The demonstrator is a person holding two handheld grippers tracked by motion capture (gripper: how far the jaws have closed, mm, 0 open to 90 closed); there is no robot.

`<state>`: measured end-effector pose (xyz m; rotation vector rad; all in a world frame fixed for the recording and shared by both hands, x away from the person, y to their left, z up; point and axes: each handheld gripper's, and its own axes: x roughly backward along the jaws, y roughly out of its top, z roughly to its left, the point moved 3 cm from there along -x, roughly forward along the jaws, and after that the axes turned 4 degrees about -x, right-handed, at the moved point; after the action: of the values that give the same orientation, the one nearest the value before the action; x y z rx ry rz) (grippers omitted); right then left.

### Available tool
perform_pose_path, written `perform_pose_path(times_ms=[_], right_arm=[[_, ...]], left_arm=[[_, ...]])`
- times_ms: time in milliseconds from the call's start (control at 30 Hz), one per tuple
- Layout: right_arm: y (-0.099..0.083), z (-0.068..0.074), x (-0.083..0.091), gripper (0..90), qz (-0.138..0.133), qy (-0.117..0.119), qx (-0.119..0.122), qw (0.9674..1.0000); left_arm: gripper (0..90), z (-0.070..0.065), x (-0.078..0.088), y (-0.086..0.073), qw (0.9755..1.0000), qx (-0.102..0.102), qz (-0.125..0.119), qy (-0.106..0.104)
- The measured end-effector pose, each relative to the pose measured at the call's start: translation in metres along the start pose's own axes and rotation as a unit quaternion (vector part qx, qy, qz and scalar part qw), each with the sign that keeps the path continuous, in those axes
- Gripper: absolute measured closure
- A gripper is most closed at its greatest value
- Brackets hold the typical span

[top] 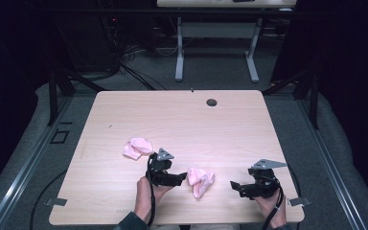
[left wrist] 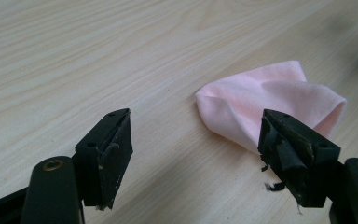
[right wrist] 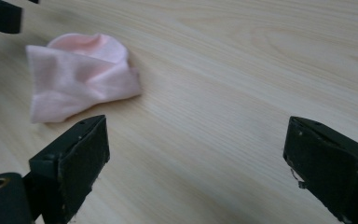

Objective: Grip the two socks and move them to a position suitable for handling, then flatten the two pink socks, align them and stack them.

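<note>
Two crumpled pink cloths on the light wood bench (top: 124,115). Near pink cloth (top: 200,181) lies toward the front edge, between the two hand-held grippers; far pink cloth (top: 137,147) sits further back and to the left, just behind the left hand-held gripper (top: 184,177). The two cloths are apart, not touching. Left hand-held gripper points right toward the near cloth, jaws wide open, nothing held; in the left gripper view the cloth lies just beyond the jaws, partly behind one of them, no clear contact. Right hand-held gripper (top: 233,185) near the front right edge, points left at the same cloth, jaws spread wide, empty; in the right gripper view the cloth is ahead and off to the side, well clear of the jaws. Grey three-cornered plate on top of each gripper. Small dark round grommet (top: 212,102) near the bench's far edge. Another table's white legs (top: 179,55) on the floor behind.
</note>
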<state>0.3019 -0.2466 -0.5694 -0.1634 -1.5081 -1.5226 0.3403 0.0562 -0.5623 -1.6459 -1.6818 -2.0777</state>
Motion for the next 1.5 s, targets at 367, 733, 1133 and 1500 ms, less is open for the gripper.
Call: perform_pose_path(times_ms=[367, 733, 1133, 1500], right_arm=[[0.013, 0.025, -0.019, 17.0, 0.03, 0.046, 0.031, 0.998], [0.027, 0.032, -0.055, 37.2, 0.077, 0.112, 0.057, 0.9891], [0.026, 0.035, -0.069, 77.3, 0.101, 0.127, 0.06, 0.9849], [0.03, 0.034, -0.053, 87.1, 0.079, 0.1, 0.06, 0.99]], left_arm=[[24.6, -0.007, -0.019, 0.008, 0.9989, -0.011, 0.038, -0.024], [54.9, -0.003, -0.035, 0.01, 0.9948, -0.009, 0.084, -0.057], [88.2, -0.001, -0.039, 0.005, 0.9948, -0.02, 0.083, -0.055], [89.5, -0.001, -0.017, 0.02, 0.9985, -0.036, 0.017, -0.037]])
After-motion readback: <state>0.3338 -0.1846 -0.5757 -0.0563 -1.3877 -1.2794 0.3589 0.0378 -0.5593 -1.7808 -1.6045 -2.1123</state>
